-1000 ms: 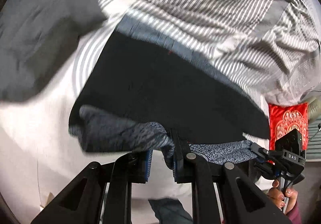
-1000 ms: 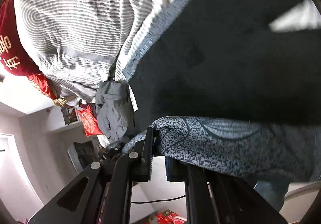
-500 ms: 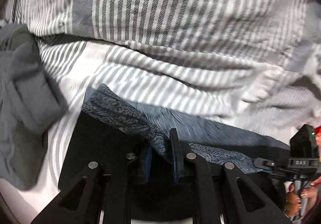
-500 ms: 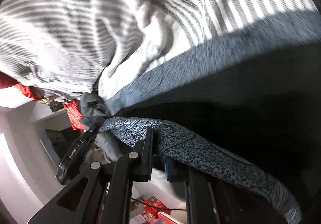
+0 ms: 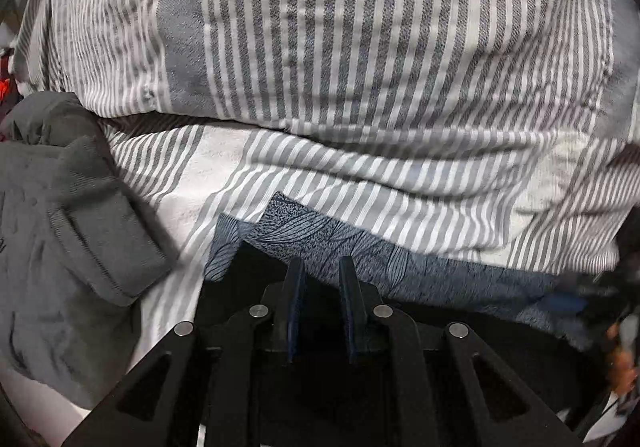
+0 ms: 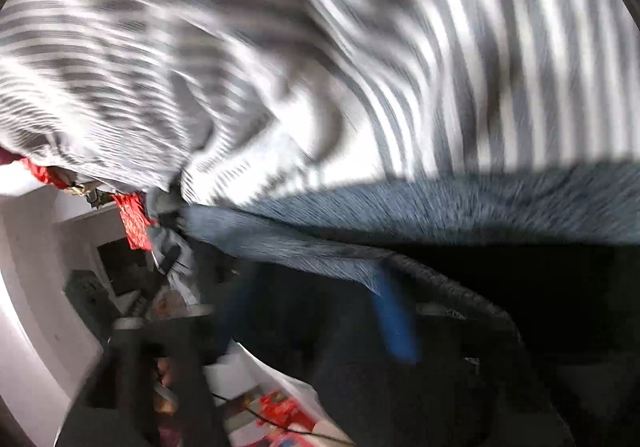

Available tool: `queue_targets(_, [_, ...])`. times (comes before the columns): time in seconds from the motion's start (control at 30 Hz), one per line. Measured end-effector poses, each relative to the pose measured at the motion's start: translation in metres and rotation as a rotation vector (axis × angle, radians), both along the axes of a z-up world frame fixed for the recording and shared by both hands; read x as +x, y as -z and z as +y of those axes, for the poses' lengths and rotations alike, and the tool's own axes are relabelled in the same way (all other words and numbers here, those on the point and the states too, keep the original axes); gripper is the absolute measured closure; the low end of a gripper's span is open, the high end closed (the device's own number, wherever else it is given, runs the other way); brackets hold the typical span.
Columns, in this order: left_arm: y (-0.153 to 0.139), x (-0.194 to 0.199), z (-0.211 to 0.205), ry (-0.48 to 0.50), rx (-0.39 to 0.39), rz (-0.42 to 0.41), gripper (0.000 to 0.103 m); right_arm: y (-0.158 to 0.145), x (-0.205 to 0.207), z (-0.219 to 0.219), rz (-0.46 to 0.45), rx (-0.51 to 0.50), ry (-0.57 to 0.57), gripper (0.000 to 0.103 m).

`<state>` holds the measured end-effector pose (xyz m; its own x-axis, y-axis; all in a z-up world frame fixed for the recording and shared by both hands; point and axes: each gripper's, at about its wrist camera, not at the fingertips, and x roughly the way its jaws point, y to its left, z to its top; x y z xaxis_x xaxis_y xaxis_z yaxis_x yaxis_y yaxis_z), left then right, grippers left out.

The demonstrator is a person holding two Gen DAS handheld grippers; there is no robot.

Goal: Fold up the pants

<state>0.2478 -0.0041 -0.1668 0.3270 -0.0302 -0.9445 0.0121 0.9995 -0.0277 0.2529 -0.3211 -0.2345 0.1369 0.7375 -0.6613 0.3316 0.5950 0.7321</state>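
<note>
From the left wrist, shows the pants [image 5: 400, 267] lying on the striped bed sheet [image 5: 224, 183], black cloth nearest the camera and a blue leaf-print band turned up along the far edge, just under the bulge of the striped duvet [image 5: 360, 67]. Looks like a fold laid over on itself, with the printed edge set square to the black below it so that the layers line up. Shows the left tool [image 5: 320, 281] low over the black cloth with its fingers parted and nothing pinched between them, probably so the cloth can settle flat without being dragged. Leaves a grey garment [image 5: 80, 231] heaped to the left, beside the pants but clear of the fold. Catches a blurred dark shape at the far right edge, likely the right tool, too smeared to read. From the right wrist, gives only heavy motion blur: the same blue band [image 6: 460, 207] over black cloth, striped bedding above, one blue finger pad [image 6: 394, 323] streaked across the dark. Cannot tell here whether the right tool [image 6: 320, 311] grips the pants or stands apart.
</note>
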Motion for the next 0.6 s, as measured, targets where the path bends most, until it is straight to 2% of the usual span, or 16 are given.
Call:
queue_targets(0.07, [0.004,-0.004,-0.002,0.054,0.036,0.014,0.084,-0.022,0.003,0.004,-0.055,-0.02,-0.01,0.028])
queue_targets(0.13, [0.013,-0.005,-0.005,0.088,0.061,0.037,0.084,-0.032,0.002,0.015,-0.067,0.025,-0.028,0.028])
queue_targets(0.17, [0.018,-0.005,-0.005,0.09,0.056,0.05,0.084,-0.034,0.001,0.024,-0.063,0.041,-0.051,0.029])
queue_targets(0.2, [0.022,-0.005,-0.005,0.088,0.047,0.061,0.084,-0.032,0.001,0.036,-0.057,0.051,-0.077,0.036])
queue_targets(0.3, [0.044,-0.008,-0.006,0.076,0.085,0.097,0.084,-0.011,0.0,0.076,-0.005,0.043,-0.171,0.054])
queue_targets(0.37, [0.056,-0.015,-0.003,0.068,0.104,0.095,0.084,0.007,-0.004,0.082,0.024,0.002,-0.196,0.055])
queue_targets(0.4, [0.058,-0.018,-0.002,0.073,0.102,0.075,0.084,0.016,-0.004,0.083,0.026,-0.038,-0.207,0.055])
queue_targets(0.43, [0.058,-0.021,-0.003,0.086,0.107,0.059,0.084,0.025,-0.004,0.078,0.022,-0.115,-0.221,0.06])
queue_targets(0.47, [0.058,-0.022,-0.005,0.102,0.123,0.055,0.084,0.033,-0.004,0.07,0.028,-0.151,-0.213,0.078])
queue_targets(0.5, [0.059,-0.023,-0.008,0.112,0.138,0.054,0.084,0.04,-0.005,0.057,0.045,-0.139,-0.178,0.09])
queue_targets(0.57, [0.057,-0.023,-0.011,0.115,0.158,0.06,0.084,0.042,-0.008,0.03,0.077,-0.106,-0.074,0.088])
queue_targets(0.6, [0.056,-0.023,-0.013,0.106,0.165,0.065,0.084,0.036,-0.01,0.022,0.064,-0.11,-0.059,0.086])
